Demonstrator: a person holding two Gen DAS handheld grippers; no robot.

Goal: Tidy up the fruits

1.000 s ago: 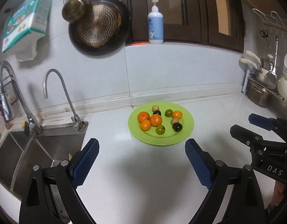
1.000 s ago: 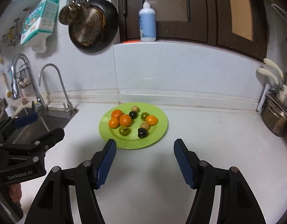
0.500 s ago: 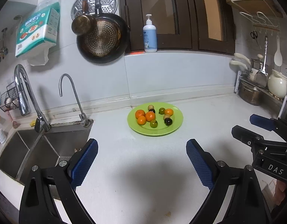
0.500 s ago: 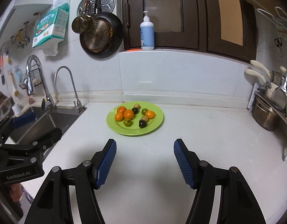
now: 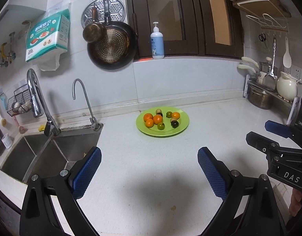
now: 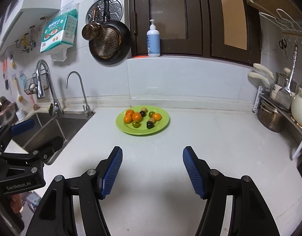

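A green plate [image 5: 181,126] [image 6: 162,125] lies on the white counter near the back wall. On it sit several small fruits: orange ones [image 5: 157,119] [image 6: 136,116], green ones [image 5: 161,126], dark ones [image 5: 174,124] and tan ones. My left gripper [image 5: 149,169] hovers over the counter well short of the plate; its jaws are opening, with nothing between them. My right gripper [image 6: 152,167] is open and empty, also well back from the plate. Each gripper shows at the edge of the other's view.
A steel sink [image 5: 42,157] with two taps [image 5: 82,102] lies to the left. Pots and a white jug [image 5: 286,87] stand on a rack at the right. A pan [image 5: 111,45] hangs on the wall, and a soap bottle [image 5: 157,42] stands on the window ledge.
Both grippers have pulled back from the plate, which now looks smaller and farther away. More of the sink and counter shows. The left jaws stand slightly wider.
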